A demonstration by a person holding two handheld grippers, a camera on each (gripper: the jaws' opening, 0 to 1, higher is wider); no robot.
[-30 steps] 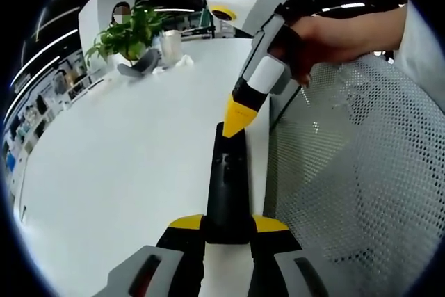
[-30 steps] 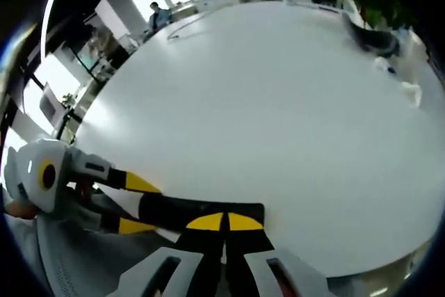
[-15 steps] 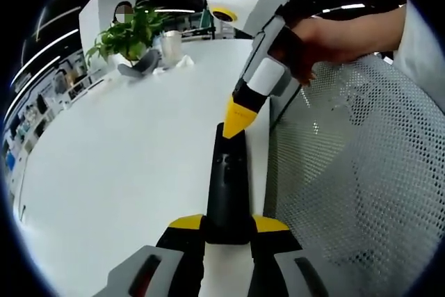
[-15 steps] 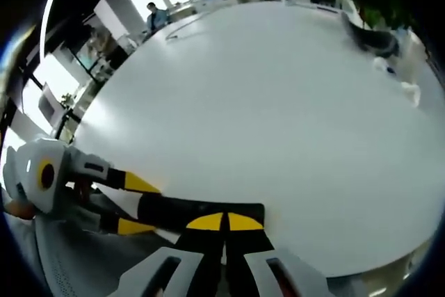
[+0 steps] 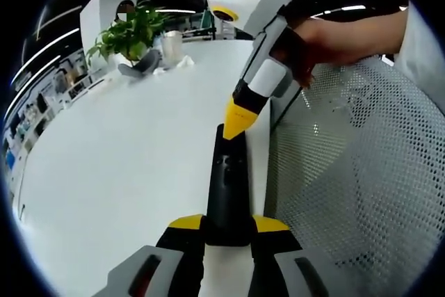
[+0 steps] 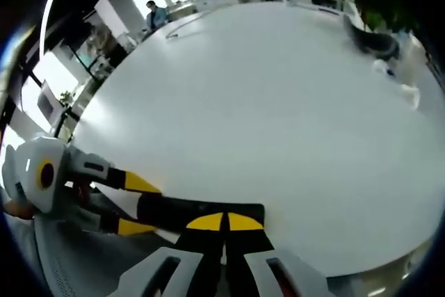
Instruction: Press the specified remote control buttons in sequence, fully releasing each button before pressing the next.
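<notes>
A black remote control [image 5: 228,179] lies lengthwise along the white table's right edge. My left gripper [image 5: 228,222] is shut on its near end, a yellow tip on each side. My right gripper [image 5: 235,124] comes down from the upper right, held by a hand [image 5: 327,36]. Its yellow tips are shut together and rest on the remote's far end. In the right gripper view, the right gripper [image 6: 224,222] has its tips closed against the end of the remote control [image 6: 184,210], and the left gripper [image 6: 135,205] clamps the remote from the left.
The white table [image 5: 125,151] stretches away to the left. A potted plant [image 5: 128,33], a cup [image 5: 171,45] and crumpled paper [image 5: 182,62] stand at its far end. A white mesh chair [image 5: 354,172] is close on the right, past the table edge.
</notes>
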